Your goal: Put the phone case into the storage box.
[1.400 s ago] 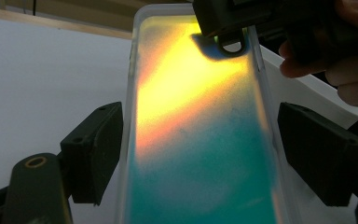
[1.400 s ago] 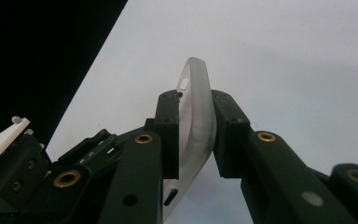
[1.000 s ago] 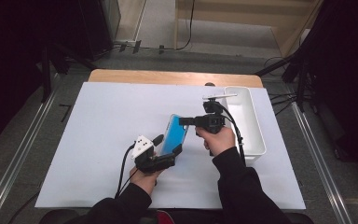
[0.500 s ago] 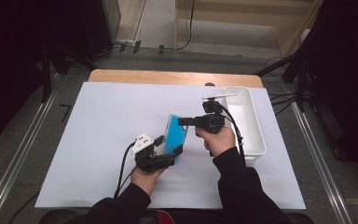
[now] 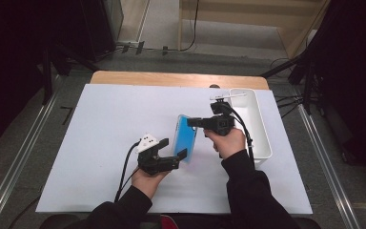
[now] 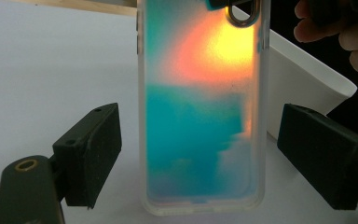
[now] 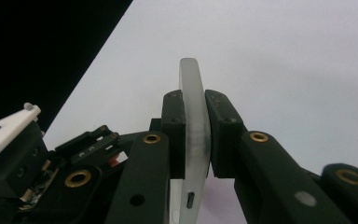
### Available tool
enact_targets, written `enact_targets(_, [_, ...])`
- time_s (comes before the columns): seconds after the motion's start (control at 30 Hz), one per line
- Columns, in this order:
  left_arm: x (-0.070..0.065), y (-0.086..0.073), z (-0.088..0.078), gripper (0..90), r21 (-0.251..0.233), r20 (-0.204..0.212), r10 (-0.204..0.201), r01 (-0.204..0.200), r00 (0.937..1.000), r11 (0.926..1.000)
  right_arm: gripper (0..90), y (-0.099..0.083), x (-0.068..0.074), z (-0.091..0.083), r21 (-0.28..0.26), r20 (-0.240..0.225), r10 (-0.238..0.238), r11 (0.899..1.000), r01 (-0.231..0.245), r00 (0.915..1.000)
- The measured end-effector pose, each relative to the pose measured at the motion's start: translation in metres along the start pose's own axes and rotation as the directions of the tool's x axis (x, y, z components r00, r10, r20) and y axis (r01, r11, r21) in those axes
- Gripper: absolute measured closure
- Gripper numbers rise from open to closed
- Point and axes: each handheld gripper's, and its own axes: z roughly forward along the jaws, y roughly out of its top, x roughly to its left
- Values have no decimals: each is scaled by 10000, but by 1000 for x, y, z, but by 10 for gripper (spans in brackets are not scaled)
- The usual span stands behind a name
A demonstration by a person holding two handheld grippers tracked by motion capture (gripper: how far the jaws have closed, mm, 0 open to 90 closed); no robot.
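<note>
A translucent phone case (image 5: 186,138) with a teal and orange picture is held on edge above the white table. My right gripper (image 5: 194,122) is shut on its upper rim; in the right gripper view both pads (image 7: 173,135) press the case's thin edge (image 7: 194,93). My left gripper (image 5: 174,149) is open around the lower end of the case. In the left gripper view the case (image 6: 200,116) stands upright between the two spread jaws, and a gap shows on each side of it. A hand holds each gripper from the near edge.
A white rectangular tray (image 5: 259,129) lies at the right of the table, just behind the right hand, and its rim (image 6: 303,79) shows past the case. The white table sheet (image 5: 109,119) spreads wide to the left and far side.
My left gripper has shifted very slightly away from the person, staying by the case's lower end. The right gripper and the case have kept still.
</note>
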Motion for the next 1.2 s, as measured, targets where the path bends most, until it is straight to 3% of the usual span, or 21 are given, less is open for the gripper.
enact_targets(0.23, [1,13,-3,144,543,328,-60,42,9994,9985,770,0,3,-6,-185,327,-739,9970,745,9967])
enact_targets(0.3, [1,14,-2,148,758,458,-277,242,9986,9968,770,0,5,-7,-268,387,-944,9951,954,9948])
enact_targets(0.5, [4,20,-1,148,1385,730,-405,300,9965,9899,770,-1,8,-10,-346,844,-1620,9856,1654,9832])
enact_targets(0.63, [6,26,-1,148,2004,926,-42,-145,9957,9796,770,-3,8,-11,-329,739,-1804,9825,1832,9808])
enact_targets(0.73, [8,31,-3,148,2242,1187,-163,-108,9928,9745,770,-4,8,-11,-344,748,-2039,9778,2069,9761])
enact_targets(0.93, [14,39,-8,148,2383,1315,-181,-139,9912,9711,770,-6,9,-13,-368,783,-2484,9671,2518,9655])
enact_targets(1.03, [17,45,-9,148,2807,978,168,-438,9951,9588,770,-7,9,-13,-383,639,-2619,9636,2646,9630])
enact_targets(1.17, [22,50,-13,148,2950,1215,100,-457,9925,9544,770,-8,11,-14,-417,367,-2774,9594,2789,9600])
enact_targets(1.2, [24,50,-14,148,2995,1260,89,-466,9920,9530,770,-9,11,-15,-387,400,-2914,9554,2929,9558])
